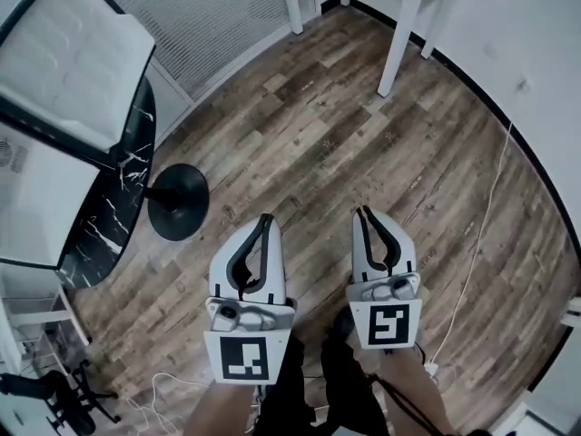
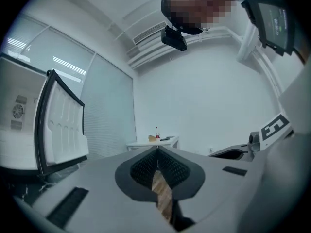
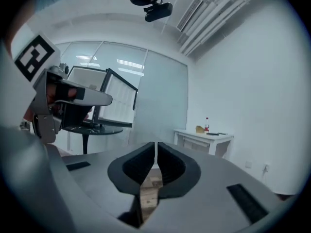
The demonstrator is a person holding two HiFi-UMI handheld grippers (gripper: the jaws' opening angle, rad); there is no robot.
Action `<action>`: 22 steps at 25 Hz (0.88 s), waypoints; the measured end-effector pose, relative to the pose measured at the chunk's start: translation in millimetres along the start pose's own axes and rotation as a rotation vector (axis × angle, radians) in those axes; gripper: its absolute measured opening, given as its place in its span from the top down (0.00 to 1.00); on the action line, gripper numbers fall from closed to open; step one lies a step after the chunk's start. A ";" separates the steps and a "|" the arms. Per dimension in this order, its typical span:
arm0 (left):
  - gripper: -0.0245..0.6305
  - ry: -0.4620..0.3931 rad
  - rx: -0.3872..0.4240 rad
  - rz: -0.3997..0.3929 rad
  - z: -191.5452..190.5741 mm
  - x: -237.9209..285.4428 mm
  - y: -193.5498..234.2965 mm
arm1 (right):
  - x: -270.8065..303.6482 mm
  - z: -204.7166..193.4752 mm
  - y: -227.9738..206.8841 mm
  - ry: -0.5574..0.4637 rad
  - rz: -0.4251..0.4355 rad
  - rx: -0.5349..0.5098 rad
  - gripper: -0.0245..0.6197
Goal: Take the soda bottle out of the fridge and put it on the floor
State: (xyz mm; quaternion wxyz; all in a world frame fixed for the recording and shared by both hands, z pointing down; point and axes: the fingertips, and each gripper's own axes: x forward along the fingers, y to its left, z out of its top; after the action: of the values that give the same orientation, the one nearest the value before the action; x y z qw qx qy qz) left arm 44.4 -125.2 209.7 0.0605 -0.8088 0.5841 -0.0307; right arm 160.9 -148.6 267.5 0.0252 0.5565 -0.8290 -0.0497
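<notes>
A small white fridge stands on a round black marble table at the left, its door swung wide open. I cannot see inside it, and no soda bottle shows there. Both grippers hang side by side over the wooden floor, well clear of the fridge. My left gripper is shut with nothing in it; its tips meet in the left gripper view. My right gripper also has its jaws together and empty. Far off, a small bottle with red on it stands on a white table.
The black table's round pedestal base sits on the floor just left of my left gripper. The white table's legs stand at the far end by the wall. A white cable runs along the floor at the right. A black stand lies at bottom left.
</notes>
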 end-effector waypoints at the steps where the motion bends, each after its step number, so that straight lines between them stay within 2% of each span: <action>1: 0.94 -0.012 0.000 0.013 19.2 -2.3 5.0 | -0.6 22.6 1.3 -0.016 0.001 -0.006 0.92; 9: 0.94 -0.132 0.020 0.088 165.6 -46.1 38.8 | -29.8 179.5 10.6 -0.129 0.023 -0.059 0.94; 14: 0.94 -0.193 0.068 0.137 235.9 -73.3 47.7 | -55.1 249.9 14.1 -0.136 0.041 -0.102 0.94; 22: 0.94 -0.230 0.022 0.161 283.1 -113.1 61.4 | -69.3 297.0 43.9 -0.130 0.083 -0.103 0.94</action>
State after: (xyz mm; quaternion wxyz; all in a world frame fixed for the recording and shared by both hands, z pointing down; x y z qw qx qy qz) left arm -15.1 -19.4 -76.6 0.1382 -0.7568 0.6360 0.0610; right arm 118.0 -51.8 -21.9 0.0019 0.5153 -0.8475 -0.1274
